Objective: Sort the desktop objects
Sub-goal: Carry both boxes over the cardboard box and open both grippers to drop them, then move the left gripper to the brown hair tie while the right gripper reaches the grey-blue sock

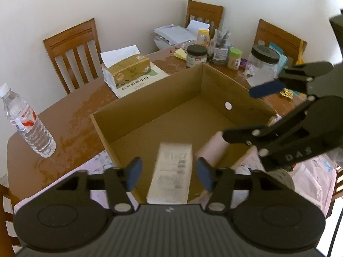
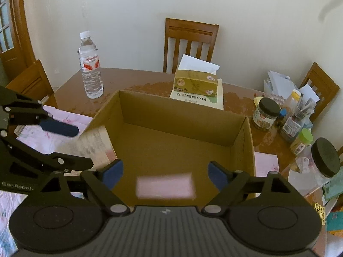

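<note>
Right now your left gripper (image 1: 169, 174) stands open over the near rim of the cardboard box (image 1: 171, 115), and the white carton (image 1: 171, 171) with printed text and a barcode sits between the blue pads (image 1: 134, 175) without either pad touching it. It is blurred, with its far end over the box floor and its near end at the box's near wall; whether it rests on anything you cannot tell.

Your right gripper (image 2: 165, 176) is open too, jaws set wide above the same box. A pink packet (image 2: 166, 185) lies blurred between its pads, clear of both, over the near part of the box floor. In the left wrist view that packet (image 1: 212, 147) shows at the box's near right corner, beside the right gripper's lower finger.

Around the box, the table (image 1: 70, 115) carries a water bottle (image 1: 27, 122) near its left edge, a tissue box (image 1: 128, 69) on a booklet (image 1: 139, 83) at the far edge, and dark-lidded jars (image 1: 196, 55) among clutter toward the far right corner. Pink floral cloth (image 2: 64, 117) lies along the near edge.
</note>
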